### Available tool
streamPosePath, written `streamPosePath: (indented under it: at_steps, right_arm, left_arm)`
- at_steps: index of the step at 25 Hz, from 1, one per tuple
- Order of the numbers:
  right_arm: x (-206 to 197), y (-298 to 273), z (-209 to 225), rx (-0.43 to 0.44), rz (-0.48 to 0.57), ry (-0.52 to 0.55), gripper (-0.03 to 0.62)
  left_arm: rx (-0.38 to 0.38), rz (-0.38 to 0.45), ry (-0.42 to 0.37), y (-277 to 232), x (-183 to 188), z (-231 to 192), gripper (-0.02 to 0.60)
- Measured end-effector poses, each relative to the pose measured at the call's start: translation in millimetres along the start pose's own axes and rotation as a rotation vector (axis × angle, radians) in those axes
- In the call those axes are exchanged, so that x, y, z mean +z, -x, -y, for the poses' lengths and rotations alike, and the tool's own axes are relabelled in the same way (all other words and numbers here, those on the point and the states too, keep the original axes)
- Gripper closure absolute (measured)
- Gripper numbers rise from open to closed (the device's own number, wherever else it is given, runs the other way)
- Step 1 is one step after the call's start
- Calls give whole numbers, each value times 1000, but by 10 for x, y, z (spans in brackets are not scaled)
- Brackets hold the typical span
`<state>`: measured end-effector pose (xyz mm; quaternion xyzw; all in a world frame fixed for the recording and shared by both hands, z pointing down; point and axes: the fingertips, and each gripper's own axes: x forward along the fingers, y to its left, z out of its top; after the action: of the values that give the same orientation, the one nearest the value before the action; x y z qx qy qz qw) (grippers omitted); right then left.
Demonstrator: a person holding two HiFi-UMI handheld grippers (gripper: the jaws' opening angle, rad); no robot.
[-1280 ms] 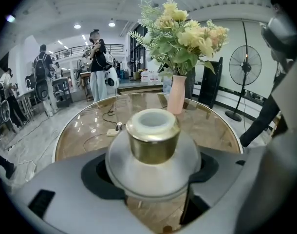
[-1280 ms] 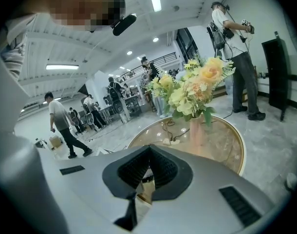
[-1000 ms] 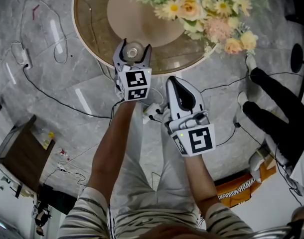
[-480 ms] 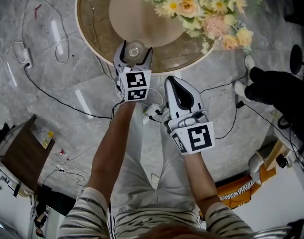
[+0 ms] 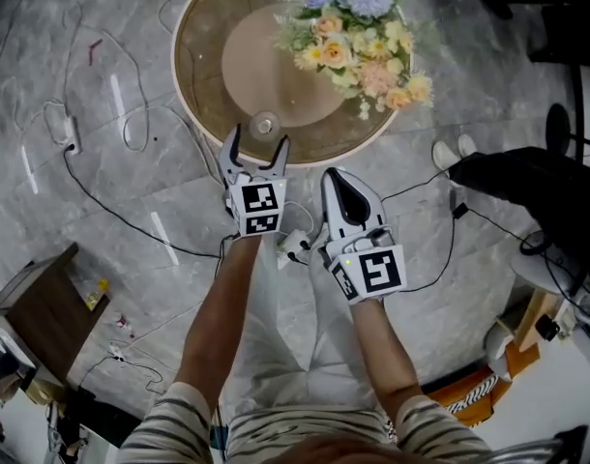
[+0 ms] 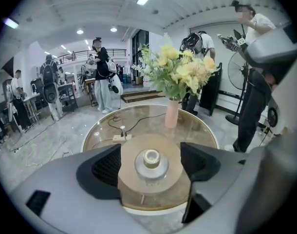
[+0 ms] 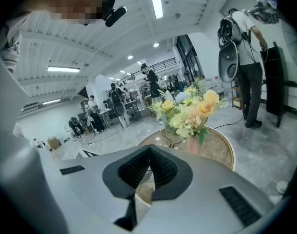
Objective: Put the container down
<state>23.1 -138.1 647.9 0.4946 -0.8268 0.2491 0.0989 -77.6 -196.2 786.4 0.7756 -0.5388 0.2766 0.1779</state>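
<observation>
A small clear glass container (image 5: 265, 124) with a pale lid stands upright on the round glass table (image 5: 193, 75), near its front edge. My left gripper (image 5: 258, 140) is open just in front of it, fingertips to either side and slightly short of it. In the left gripper view the container (image 6: 151, 164) shows between the two dark pads (image 6: 105, 167) with a gap on each side, nothing touching. My right gripper (image 5: 339, 178) hangs shut and empty to the right, off the table above the floor; its jaws meet in the right gripper view (image 7: 148, 168).
A pink vase of flowers (image 5: 358, 27) stands at the table's far right, a power strip (image 6: 119, 137) with a cable at its far side. Cables and a plug (image 5: 295, 245) lie on the marble floor. A person's dark legs (image 5: 527, 182) are at the right, a brown stool (image 5: 39, 298) at the lower left.
The left gripper's jaws have widened and drawn back, so the container now stands free at the fingertips. The right gripper stays shut. The person's legs at the right have shifted.
</observation>
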Motion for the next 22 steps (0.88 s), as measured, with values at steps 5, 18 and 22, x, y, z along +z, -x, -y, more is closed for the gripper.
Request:
streamPosePath:
  at_steps: [5, 18, 22]
  right_arm:
    - [317, 214, -120, 15, 27, 23, 586]
    - [1173, 923, -426, 22, 81, 55, 586]
    - [1459, 1094, -526, 31, 101, 65, 586]
  left_arm:
    - [3, 55, 25, 434, 420, 37, 225]
    - [0, 187, 42, 1708, 1526, 193, 364]
    - [-17, 225, 61, 2060, 1879, 196, 382]
